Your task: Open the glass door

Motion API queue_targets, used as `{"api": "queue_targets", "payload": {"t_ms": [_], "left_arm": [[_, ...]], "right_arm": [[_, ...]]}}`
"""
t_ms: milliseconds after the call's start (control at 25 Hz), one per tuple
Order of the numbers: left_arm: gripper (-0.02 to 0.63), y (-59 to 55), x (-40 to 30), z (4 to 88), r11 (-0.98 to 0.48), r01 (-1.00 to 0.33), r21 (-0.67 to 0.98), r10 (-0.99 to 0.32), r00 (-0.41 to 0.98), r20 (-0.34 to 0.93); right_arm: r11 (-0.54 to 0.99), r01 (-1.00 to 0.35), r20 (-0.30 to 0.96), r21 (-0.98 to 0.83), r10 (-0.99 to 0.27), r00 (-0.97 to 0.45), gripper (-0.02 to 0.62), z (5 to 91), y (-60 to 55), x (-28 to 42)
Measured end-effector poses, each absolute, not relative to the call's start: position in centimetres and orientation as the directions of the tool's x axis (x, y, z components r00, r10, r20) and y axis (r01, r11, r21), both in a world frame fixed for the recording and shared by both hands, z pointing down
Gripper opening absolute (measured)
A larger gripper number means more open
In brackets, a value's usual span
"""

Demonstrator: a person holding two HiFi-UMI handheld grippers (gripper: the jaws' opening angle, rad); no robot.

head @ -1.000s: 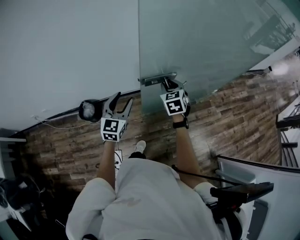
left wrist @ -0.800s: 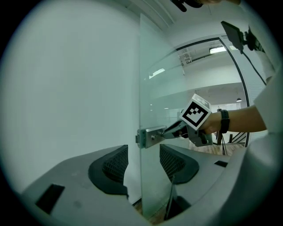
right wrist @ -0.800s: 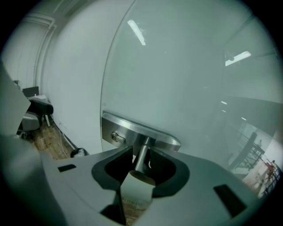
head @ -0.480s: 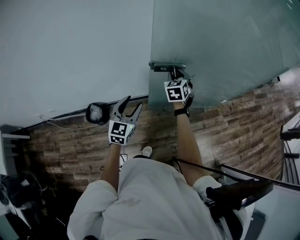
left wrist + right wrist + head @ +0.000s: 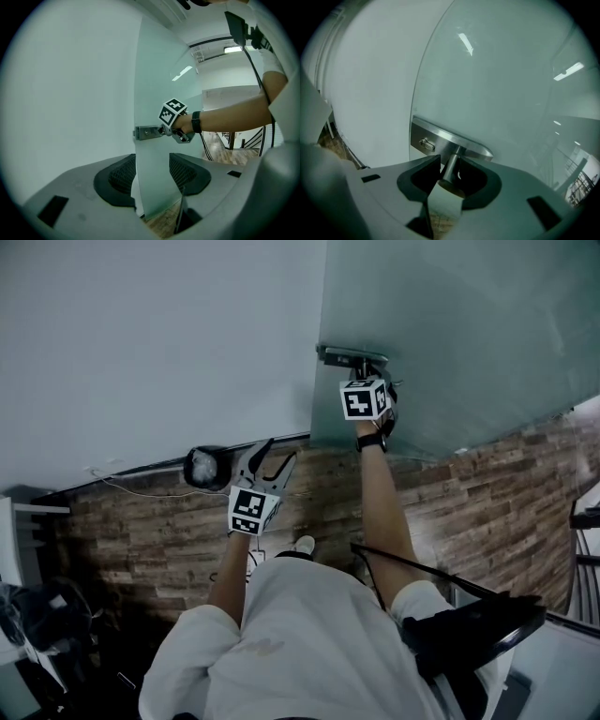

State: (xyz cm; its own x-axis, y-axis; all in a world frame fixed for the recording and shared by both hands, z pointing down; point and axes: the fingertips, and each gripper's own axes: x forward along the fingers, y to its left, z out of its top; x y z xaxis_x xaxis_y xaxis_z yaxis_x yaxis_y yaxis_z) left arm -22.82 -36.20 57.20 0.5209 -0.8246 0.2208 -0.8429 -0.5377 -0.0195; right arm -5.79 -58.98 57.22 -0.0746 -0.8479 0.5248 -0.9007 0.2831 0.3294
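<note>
Right arm stretched straight toward 12 o'clock, right gripper [image 5: 364, 369] with fingers clamped on the stem of the metal handle [image 5: 339, 356] at the left edge of the glass door [image 5: 469, 324]. Left arm bent, left gripper [image 5: 278, 454] low at 10 o'clock, fingers wide apart and empty. White wall [image 5: 141, 334] borders the door; dark round object [image 5: 208, 467] on the wood floor [image 5: 122, 531] at 9 o'clock of the left gripper
</note>
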Motion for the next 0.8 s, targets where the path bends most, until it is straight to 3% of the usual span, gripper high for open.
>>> {"api": "queue_targets", "payload": {"t_ms": [120,240,360,480,640,800], "left_arm": [[0.225,-37.2,-22.0,56.6,-0.559,-0.829,-0.015,-0.812,0.544,0.21],[0.225,-40.0,-19.8,55.5,-0.623,-0.782,-0.011,-0.77,0.611,0.182],[0.225,-44.8,-15.4,53.6,-0.687,-0.727,-0.004,-0.72,0.68,0.135],[0.225,-46.7,-7.7,51.7,-0.745,-0.666,0.031,-0.66,0.744,0.102],[0.167,-39.6,7.7,48.0,-0.903,-0.421,0.082,-0.42,0.907,0.039],[0.043,-18.6,20.1,39.4,-0.994,-0.106,0.032,-0.107,0.993,-0.051]], "right_arm": [[0.282,-0.909,0.53,0.306,-0.844,-0.084,0.114,57.4,-58.5,-5.5],[0.314,-0.928,0.497,0.199,-0.848,-0.181,0.115,57.3,-58.8,-5.6],[0.31,-0.936,0.366,0.167,-0.901,-0.233,0.115,53.7,-57.9,-3.3],[0.268,-0.955,0.273,0.127,-0.935,-0.226,0.114,50.2,-52.1,3.2],[-0.034,-0.997,0.242,0.076,-0.969,0.052,0.096,46.8,-36.3,17.3],[-0.431,-0.899,0.147,0.078,-0.887,0.438,0.003,38.7,-10.8,26.9]]}}
